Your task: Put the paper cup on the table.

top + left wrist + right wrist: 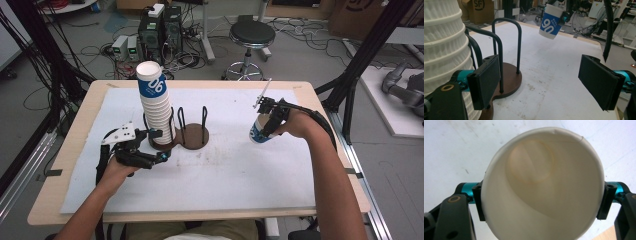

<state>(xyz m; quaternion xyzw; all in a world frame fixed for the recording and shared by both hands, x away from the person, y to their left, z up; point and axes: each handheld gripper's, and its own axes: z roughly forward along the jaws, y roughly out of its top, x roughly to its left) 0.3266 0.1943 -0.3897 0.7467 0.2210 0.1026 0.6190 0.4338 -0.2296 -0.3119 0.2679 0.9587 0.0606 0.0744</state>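
My right gripper [264, 126] has its jaws clamped on a single paper cup [259, 132], one pad on each side of the rim, and the cup is lifted clear of the counter [240, 170]. Looking along those jaws in the right gripper view, I see straight into the cup's [544, 185] open mouth, its white inside and round bottom ahead of the pads, the rim slightly pressed between them.

My left gripper [150, 146] has its jaws spread wide with nothing between them. From the left gripper view, the tall stack of cups [444, 50] stands just beside the left jaw, seated in the brown holder [509, 80], whose dark wire loops [506, 47] rise just beyond that same jaw. Far ahead of these open jaws and above them, the held cup [550, 22] hangs tilted, its blue band showing, well apart from the stack.
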